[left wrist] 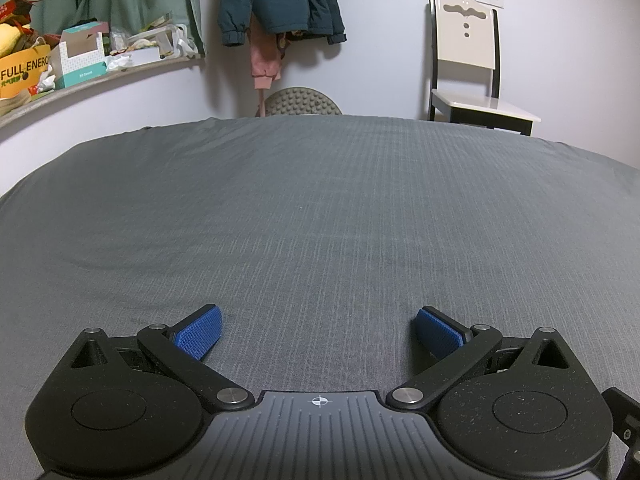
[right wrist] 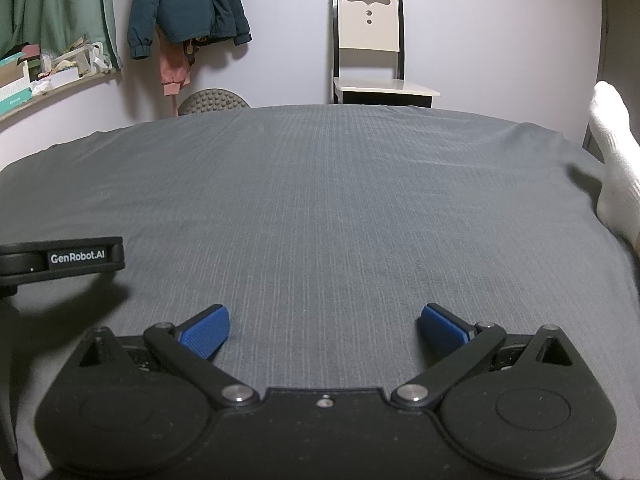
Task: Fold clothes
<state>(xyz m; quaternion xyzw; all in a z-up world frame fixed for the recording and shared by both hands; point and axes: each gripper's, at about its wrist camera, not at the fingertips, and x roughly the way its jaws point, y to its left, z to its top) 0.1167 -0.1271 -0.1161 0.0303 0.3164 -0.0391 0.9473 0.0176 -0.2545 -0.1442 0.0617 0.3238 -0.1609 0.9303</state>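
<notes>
The left gripper (left wrist: 319,330), a black two-finger tool with blue ribbed pads (left wrist: 199,332), hovers low over the near part of the bed with its jaws spread wide and nothing between them. The right gripper (right wrist: 325,330), built the same way, is likewise released and empty, level with its partner and just to its right; the left tool's black housing marked "GenRobot.AI" (right wrist: 76,258) shows at the left edge of the right wrist view.

Beneath both lies a grey, finely striped bed sheet (left wrist: 320,208), smooth and bare from the near edge to the far one. No garment lies in front of either gripper. The only cloth within reach is a white, fluffy textile (right wrist: 614,160) at the far right edge of the bed, seen only in the right wrist view; what kind of garment it is cannot be told, since most of it is out of frame.

Beyond the bed stand a cream and black wooden chair (left wrist: 468,60) against the far wall, a dark teal padded jacket (left wrist: 280,0) hanging over a pink garment (left wrist: 264,62), and a cluttered curved shelf (left wrist: 92,76) at far left.

The task appears to be at its start. The step in hand is likely fetching the white textile: the right gripper would best swing right, pinch a single edge rather than a bunched mass, and drag it to the middle of the sheet, where both tools can spread it flat before any fold.
</notes>
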